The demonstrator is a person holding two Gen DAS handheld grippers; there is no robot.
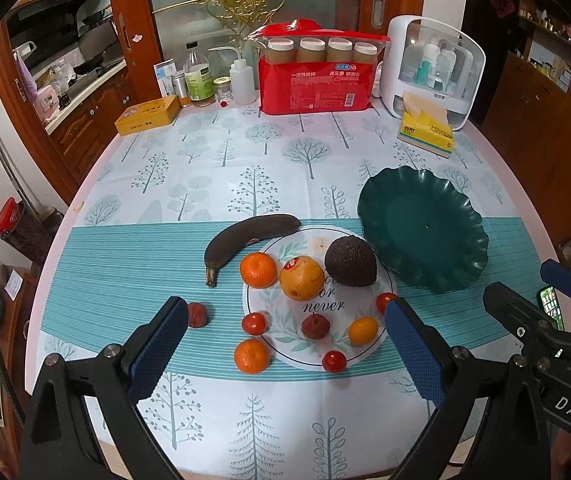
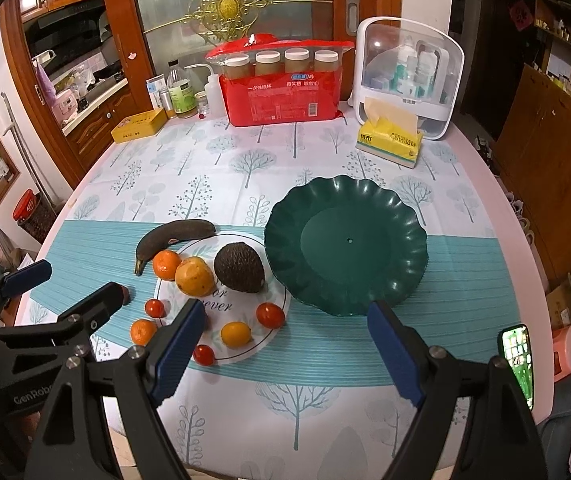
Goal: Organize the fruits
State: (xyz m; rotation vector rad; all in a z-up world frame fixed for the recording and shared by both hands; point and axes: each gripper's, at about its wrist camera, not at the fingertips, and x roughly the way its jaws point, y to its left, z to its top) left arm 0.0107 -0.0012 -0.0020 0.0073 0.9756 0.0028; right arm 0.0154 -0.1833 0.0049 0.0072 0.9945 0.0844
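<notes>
Here, two hand-held grippers hover over a counter [image 1: 213, 152] covered by a tree-print cloth. Both are released and hold nothing: the left gripper [image 1: 285, 344] fills the bottom of its own view, and the right gripper [image 2: 281, 348] does the same in its view.

At centre frame in the left view, fruit is scattered on and around a round printed mat [image 1: 317, 304]. A dark banana [image 1: 245, 236] lies at the mat's upper left edge. On the mat sit an avocado [image 1: 350, 262], a large orange [image 1: 301, 278], a mandarin [image 1: 258, 270], a lychee [image 1: 315, 326] and a kumquat [image 1: 363, 331]. Small tomatoes dot the rim.

The green plate [image 2: 345, 244], empty, sits just right of the mat, at centre right of the right view.

No fruit has been moved yet, by the look of it. A sensible start would be the avocado, nearest the plate: straddle its widest part, close gently, lift clear of the neighbouring orange, and set it low near the plate's centre so it cannot roll.
</notes>
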